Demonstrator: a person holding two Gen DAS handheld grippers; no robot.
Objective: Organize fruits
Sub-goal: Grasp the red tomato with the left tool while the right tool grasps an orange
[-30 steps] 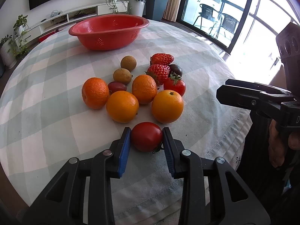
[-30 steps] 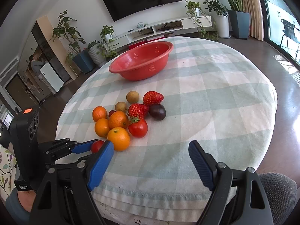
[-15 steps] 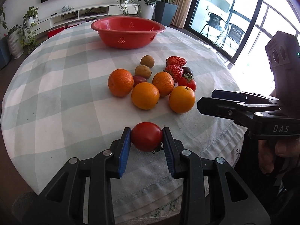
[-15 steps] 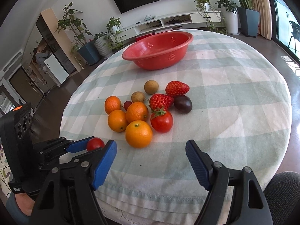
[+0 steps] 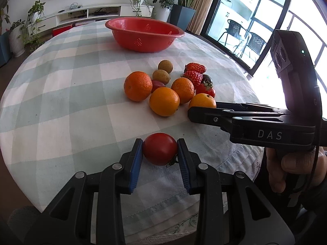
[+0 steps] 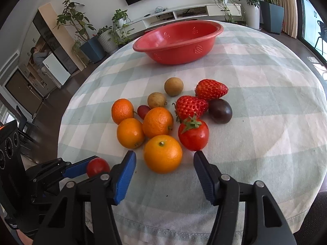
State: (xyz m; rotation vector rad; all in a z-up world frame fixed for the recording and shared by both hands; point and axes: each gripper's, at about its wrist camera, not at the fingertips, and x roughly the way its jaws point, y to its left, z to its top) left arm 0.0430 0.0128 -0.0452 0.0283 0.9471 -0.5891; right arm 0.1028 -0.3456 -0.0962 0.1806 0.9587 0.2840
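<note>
Sunlit living room, plants and a low white media shelf behind a round tabletop (image 6: 265, 106) draped in pale green-and-white check cloth. At the far side sits an empty red colander bowl (image 6: 177, 40); in the middle lies a loose cluster of fruit: four oranges, two strawberries (image 6: 211, 89), two small brown fruits, a dark plum (image 6: 220, 110), a small red fruit tucked among them, and a stem-topped tomato (image 6: 193, 134).

At the near edge, the left tongs (image 5: 159, 153) are clamped on a second, smaller tomato (image 5: 160, 148), blue pads pressing its two sides, well apart from the pile and seemingly lifted just clear of the cloth.

To the right, the right tongs (image 6: 164, 163) reach over the nearest orange (image 6: 162, 153), their jaws closing with the fruit between them but the pads not yet touching its skin.

Judging by looks, the orange is firm, fairly heavy and round with a dimpled rind that should give the pads purchase; a hold across its widest middle seems safest, since a grip high on the curve could squeeze it out and send it rolling into its neighbours. The tomato is smooth-skinned and softer, likely to bruise or slip under a hard pinch. Strawberries look the most fragile of the lot.
</note>
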